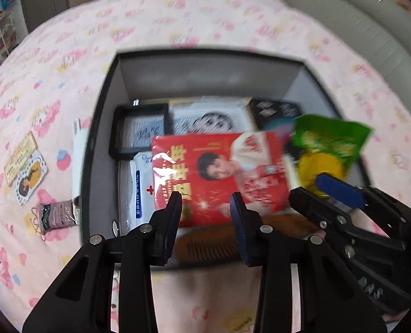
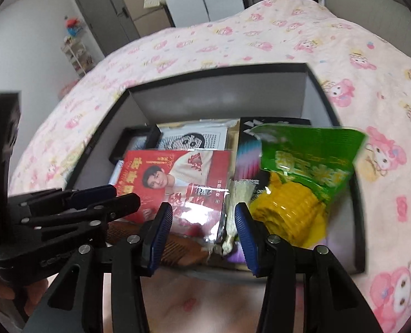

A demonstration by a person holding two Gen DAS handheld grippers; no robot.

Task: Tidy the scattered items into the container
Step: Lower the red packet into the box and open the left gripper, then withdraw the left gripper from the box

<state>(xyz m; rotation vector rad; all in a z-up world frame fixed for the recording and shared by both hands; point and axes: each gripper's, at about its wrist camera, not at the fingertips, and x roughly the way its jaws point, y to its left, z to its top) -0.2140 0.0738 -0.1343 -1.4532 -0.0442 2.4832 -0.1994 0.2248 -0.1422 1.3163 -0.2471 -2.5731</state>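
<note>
Both the left gripper and right gripper are held spread and empty over the box – where the red packet and corn bag lie – while a few items are left on the blanket.

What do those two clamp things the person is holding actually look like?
Both are matte black plastic tongs. The left tongs and right tongs each have two angular, hollowed-out arms joined with round silver pins, ending in ribbed dark blue pads. In the right wrist view, the left tool's black body carries faint embossed lettering that is too blurred to read. No cables or sleeves are visible.
</note>
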